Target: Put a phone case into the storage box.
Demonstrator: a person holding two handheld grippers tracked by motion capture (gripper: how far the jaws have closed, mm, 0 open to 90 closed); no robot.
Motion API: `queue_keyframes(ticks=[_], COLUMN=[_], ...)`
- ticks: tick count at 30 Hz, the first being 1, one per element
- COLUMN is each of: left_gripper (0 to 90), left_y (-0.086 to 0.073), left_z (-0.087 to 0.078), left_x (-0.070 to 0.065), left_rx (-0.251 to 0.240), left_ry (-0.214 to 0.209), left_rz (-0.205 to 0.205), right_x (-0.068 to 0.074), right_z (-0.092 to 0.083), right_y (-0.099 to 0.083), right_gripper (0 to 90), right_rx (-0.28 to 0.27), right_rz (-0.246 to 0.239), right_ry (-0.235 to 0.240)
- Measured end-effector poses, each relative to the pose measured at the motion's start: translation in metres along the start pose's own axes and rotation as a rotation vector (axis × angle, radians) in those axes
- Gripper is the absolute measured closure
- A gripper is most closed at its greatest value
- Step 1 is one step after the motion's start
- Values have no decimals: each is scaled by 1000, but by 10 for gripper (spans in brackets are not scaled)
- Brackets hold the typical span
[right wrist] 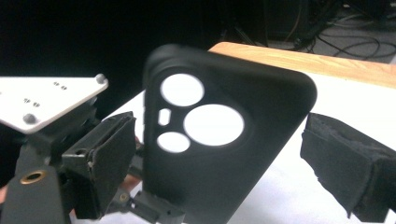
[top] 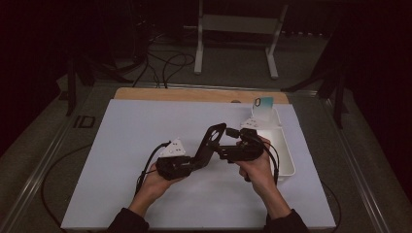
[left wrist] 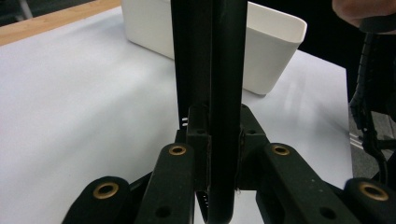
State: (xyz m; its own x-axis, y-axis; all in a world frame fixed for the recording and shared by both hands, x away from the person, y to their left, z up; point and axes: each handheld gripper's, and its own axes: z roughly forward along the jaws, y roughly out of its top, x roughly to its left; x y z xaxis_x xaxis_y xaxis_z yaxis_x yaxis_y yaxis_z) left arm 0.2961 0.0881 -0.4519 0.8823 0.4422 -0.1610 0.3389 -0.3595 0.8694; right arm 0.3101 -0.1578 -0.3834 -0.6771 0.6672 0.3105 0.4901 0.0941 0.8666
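A black phone case (top: 210, 143) with round camera cut-outs is held above the white mat (top: 145, 145) between both hands. My left gripper (top: 197, 162) is shut on its lower end; in the left gripper view the case (left wrist: 219, 93) stands edge-on between the jaws of the left gripper (left wrist: 219, 140). My right gripper (top: 224, 145) comes in from the right at the case's upper end. In the right gripper view the case (right wrist: 219, 140) stands between the foam pads (right wrist: 102, 163) of the right gripper (right wrist: 219, 163), which is open, with a gap on the right side.
A white bin (top: 284, 145) stands on the mat's right side, with a teal tag (top: 264, 103) at its far end. A wooden strip (top: 194, 94) borders the mat at the back. Cables and a metal stand lie on the floor beyond.
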Motion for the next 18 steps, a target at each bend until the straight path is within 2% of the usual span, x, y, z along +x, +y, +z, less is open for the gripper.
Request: queue_keyframes(ticks=[4, 13, 18], left_gripper=[807, 805, 805], left_y=[0, -1, -2], left_z=[1, 6, 9], left_x=[-1, -4, -5], left_rx=[7, 6, 12], left_ry=[-11, -32, -38], left_rz=[7, -1, -3], right_x=[-4, -3, -2], right_z=[3, 9, 12], right_y=[0, 1, -1], right_gripper=[106, 108, 111], right_rx=[-11, -43, -55], right_rz=[54, 112, 109], right_ry=[19, 25, 19])
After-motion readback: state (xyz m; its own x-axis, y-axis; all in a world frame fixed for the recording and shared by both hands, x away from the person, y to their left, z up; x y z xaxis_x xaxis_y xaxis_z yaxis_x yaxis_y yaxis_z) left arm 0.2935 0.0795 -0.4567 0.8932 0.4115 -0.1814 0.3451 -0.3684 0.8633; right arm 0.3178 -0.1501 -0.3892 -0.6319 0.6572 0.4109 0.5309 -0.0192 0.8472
